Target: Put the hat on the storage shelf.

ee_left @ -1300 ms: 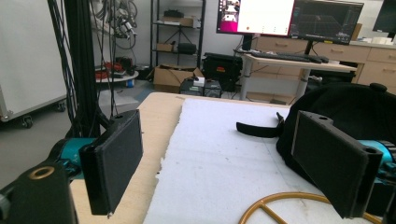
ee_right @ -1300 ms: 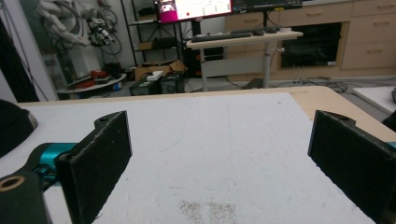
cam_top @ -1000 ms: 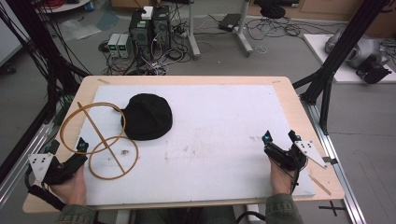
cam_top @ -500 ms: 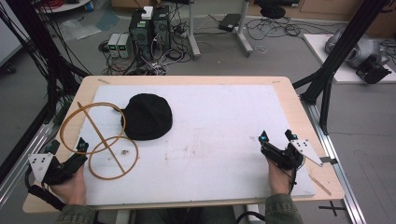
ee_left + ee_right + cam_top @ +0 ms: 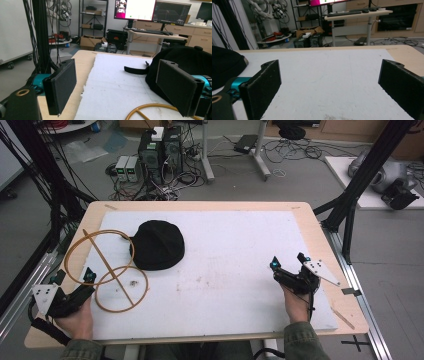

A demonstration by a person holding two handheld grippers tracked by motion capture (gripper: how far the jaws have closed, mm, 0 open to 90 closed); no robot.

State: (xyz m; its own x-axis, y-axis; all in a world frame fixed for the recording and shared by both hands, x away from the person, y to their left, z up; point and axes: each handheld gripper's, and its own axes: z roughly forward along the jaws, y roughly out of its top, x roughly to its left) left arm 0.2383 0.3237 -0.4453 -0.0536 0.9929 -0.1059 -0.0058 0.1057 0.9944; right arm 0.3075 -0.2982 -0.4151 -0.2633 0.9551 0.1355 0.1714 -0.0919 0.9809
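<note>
The black cap (image 5: 157, 244) lies at about 10 o'clock on the white mat (image 5: 240, 265), touching the wooden hoop stand (image 5: 107, 270). Both the left gripper (image 5: 73, 279) and right gripper (image 5: 288, 261) are spread wide and hold nothing. I'd bring the left one low toward 1 o'clock, clearing the hoops, and pinch the cap's near edge

White foam mat (image 5: 240, 270) on wooden table (image 5: 200, 206)

right gripper (image 5: 289, 262) shifted slightly left, inward
</note>
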